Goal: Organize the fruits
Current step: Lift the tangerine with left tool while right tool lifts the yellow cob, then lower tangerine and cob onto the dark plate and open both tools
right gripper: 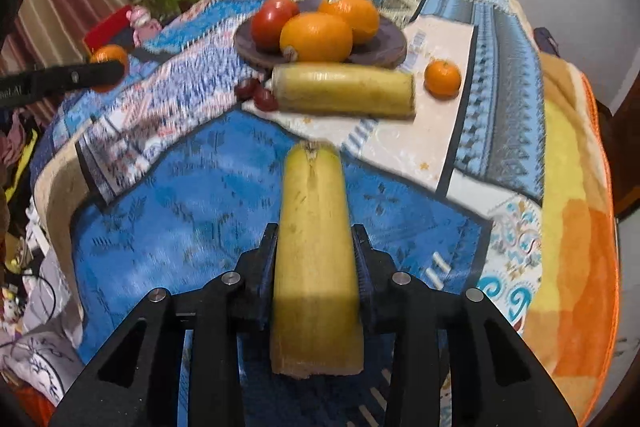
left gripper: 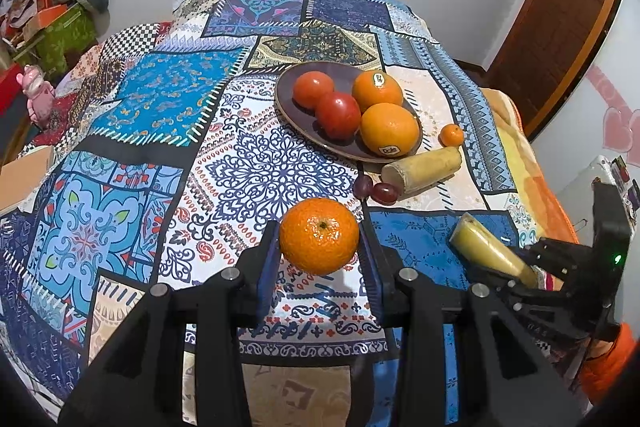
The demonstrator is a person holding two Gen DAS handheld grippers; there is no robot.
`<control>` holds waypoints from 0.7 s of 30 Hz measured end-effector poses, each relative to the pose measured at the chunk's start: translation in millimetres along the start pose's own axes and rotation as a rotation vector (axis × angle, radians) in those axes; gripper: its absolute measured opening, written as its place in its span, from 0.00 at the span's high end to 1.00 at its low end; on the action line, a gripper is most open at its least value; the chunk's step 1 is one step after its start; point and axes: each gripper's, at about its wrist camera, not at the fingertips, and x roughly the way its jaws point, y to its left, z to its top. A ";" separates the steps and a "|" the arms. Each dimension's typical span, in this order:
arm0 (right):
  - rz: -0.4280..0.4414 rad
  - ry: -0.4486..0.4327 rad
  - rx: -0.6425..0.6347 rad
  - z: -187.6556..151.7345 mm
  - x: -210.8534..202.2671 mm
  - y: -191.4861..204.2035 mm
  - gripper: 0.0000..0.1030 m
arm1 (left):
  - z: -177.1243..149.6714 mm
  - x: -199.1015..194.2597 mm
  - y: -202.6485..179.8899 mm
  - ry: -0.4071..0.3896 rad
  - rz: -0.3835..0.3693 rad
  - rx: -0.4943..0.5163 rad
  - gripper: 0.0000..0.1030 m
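Observation:
My left gripper (left gripper: 320, 239) is shut on a mandarin (left gripper: 319, 235) and holds it above the patterned cloth. My right gripper (right gripper: 316, 247) is shut on a banana piece (right gripper: 314, 247), which also shows in the left wrist view (left gripper: 492, 251). A dark plate (left gripper: 292, 107) holds two tomatoes (left gripper: 338, 115) and two oranges (left gripper: 390, 129). Beside the plate lie a second banana piece (left gripper: 422, 169), two grapes (left gripper: 376, 189) and a small mandarin (left gripper: 452, 135). In the right wrist view the plate (right gripper: 384, 43), banana piece (right gripper: 344, 89), grapes (right gripper: 258, 93) and small mandarin (right gripper: 442, 77) lie ahead.
The patchwork cloth (left gripper: 160, 155) covers a rounded surface that drops off at the sides. An orange-yellow blanket (right gripper: 576, 187) lies at the right edge. Clutter and a pink figurine (left gripper: 38, 93) sit at the left. A wooden door (left gripper: 560, 27) stands at the right.

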 end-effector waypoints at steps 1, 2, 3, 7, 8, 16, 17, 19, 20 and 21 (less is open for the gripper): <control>0.006 -0.022 0.010 4.5 -5.0 -1.4 0.69 | 0.9 -0.8 -0.2 -0.004 0.001 0.002 0.63; 0.009 -0.037 0.015 8.5 -8.8 -3.0 0.69 | 2.7 -1.1 -0.5 -0.007 0.002 0.003 0.63; 0.009 -0.056 0.017 14.8 -13.4 -3.9 0.69 | 4.6 -1.2 -0.6 -0.010 0.004 0.005 0.63; 0.009 -0.121 0.021 37.1 -23.7 -4.7 0.69 | 13.8 0.2 -0.4 -0.024 0.010 0.010 0.63; 0.010 -0.133 0.016 42.9 -26.1 -4.2 0.70 | 17.0 0.8 -0.1 -0.028 0.009 0.009 0.63; 0.003 -0.208 -0.041 86.4 -36.8 3.1 0.70 | 40.8 11.1 3.9 -0.049 0.006 0.012 0.63; 0.001 -0.216 -0.049 92.1 -36.9 3.7 0.70 | 43.6 13.0 4.3 -0.048 0.004 0.011 0.63; -0.004 -0.234 -0.061 104.5 -37.0 4.4 0.70 | 50.4 18.6 6.6 -0.046 -0.002 0.007 0.63; -0.005 -0.242 -0.067 112.0 -36.3 5.0 0.70 | 53.0 20.9 7.4 -0.044 -0.004 0.005 0.63; -0.007 -0.249 -0.070 117.6 -35.7 4.9 0.70 | 56.2 23.7 8.4 -0.042 -0.006 0.004 0.63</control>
